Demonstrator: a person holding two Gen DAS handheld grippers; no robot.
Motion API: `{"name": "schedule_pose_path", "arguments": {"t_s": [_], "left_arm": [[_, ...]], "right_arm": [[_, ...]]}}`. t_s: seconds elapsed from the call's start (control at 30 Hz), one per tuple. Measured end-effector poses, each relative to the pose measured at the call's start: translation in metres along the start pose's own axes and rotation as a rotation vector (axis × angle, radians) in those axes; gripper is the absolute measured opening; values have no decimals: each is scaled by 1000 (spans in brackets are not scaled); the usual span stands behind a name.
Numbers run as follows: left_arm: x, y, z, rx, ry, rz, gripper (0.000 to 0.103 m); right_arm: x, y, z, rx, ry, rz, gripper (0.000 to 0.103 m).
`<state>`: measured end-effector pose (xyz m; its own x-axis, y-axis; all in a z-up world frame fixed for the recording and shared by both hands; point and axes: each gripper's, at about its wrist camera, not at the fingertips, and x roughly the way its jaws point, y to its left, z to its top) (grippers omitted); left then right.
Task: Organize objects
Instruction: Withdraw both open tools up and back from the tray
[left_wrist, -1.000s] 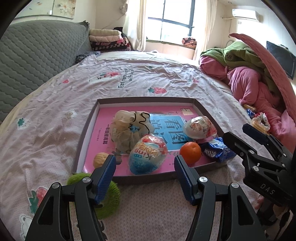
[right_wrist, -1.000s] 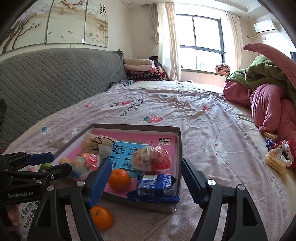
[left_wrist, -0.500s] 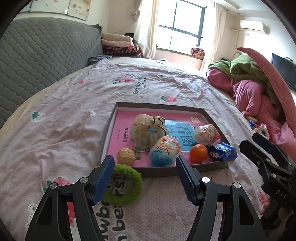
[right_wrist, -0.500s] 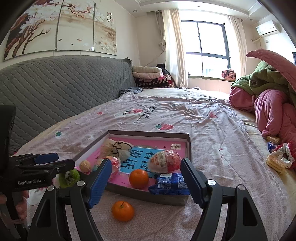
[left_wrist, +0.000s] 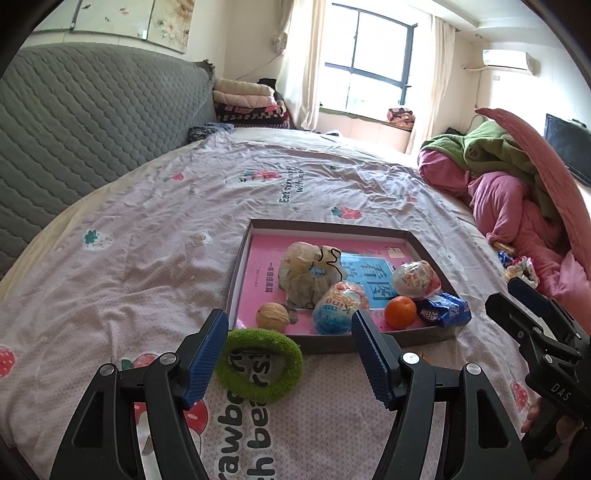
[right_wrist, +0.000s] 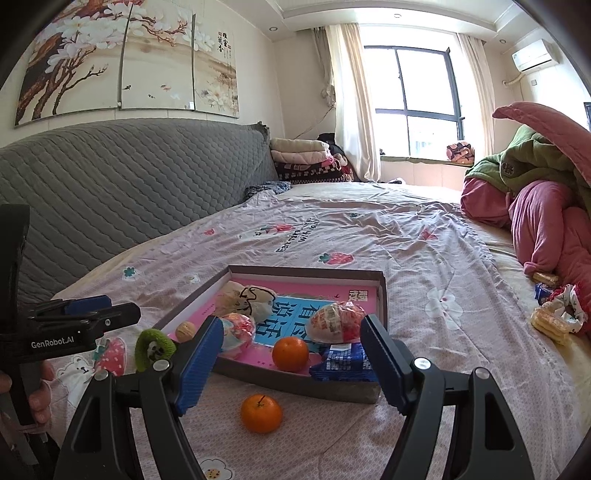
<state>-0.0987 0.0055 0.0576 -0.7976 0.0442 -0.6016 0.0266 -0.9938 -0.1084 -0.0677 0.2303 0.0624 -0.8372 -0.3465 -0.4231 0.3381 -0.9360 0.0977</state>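
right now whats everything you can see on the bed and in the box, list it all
box: one, grey-brown shallow, pink and blue book inside, on the bed
oranges: two, orange; one in the box, one on the sheet in front of it
green ring: one, fuzzy, on the sheet at the box's near left corner
walnut: one, tan, in the box
egg-shaped wrapped toys: two, one blue-based, one red and white, in the box
mesh bag: one, beige, in the box
blue packet: one, box's near right corner
snack packets: several, far right on the bed
bedding pile: pink and green, right
left gripper: open
right gripper: open
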Motion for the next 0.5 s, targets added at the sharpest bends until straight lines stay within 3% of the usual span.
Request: {"name": "schedule_pose_path", "arguments": {"t_s": [0.5], "left_arm": [[17,2,-24,22,73,4,71]], "right_arm": [[5,11,-17,-5,60,8,76]]}}
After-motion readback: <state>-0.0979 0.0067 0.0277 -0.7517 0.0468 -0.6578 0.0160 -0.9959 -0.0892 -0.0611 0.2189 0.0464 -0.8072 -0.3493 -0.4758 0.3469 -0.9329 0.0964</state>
